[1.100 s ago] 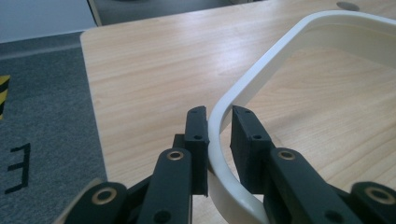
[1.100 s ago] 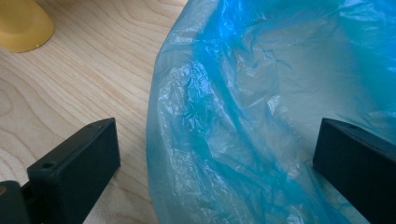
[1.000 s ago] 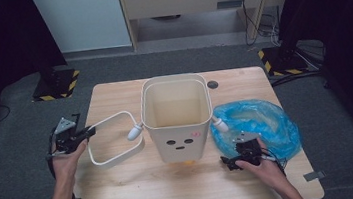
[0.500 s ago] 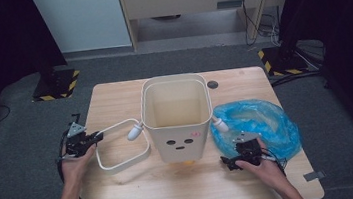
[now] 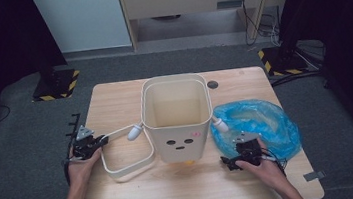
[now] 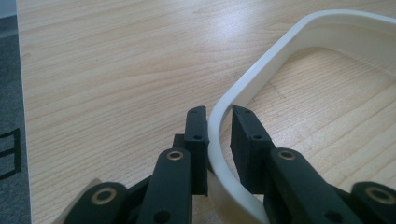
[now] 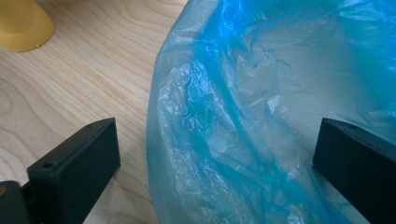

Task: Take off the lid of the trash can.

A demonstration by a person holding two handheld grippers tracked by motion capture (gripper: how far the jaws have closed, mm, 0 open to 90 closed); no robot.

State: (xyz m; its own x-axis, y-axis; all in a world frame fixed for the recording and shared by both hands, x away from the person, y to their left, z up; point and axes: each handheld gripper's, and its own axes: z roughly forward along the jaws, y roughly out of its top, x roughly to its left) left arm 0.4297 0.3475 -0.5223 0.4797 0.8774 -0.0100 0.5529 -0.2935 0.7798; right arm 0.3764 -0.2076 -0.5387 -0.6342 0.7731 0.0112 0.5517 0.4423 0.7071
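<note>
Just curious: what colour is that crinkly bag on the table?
The bag is translucent blue, clearest in the right gripper view.

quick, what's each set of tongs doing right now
Left tongs: shut on the bin's white frame ring.
Right tongs: open, jaws wide apart at the edge of the blue plastic bag, not gripping it.

Your bin [image 5: 177, 119] is cream, with three dark dots and a small pink mark on its front. The ring [image 5: 126, 158] beside it is the same cream-white. Your bag [image 5: 260, 122] is translucent blue, crinkled with paler highlights. Your surface [image 5: 199, 187] is pale wood with a fine grain. Your fingers [image 6: 198, 135] are matte black, and the floor [image 5: 29, 146] is grey.
</note>
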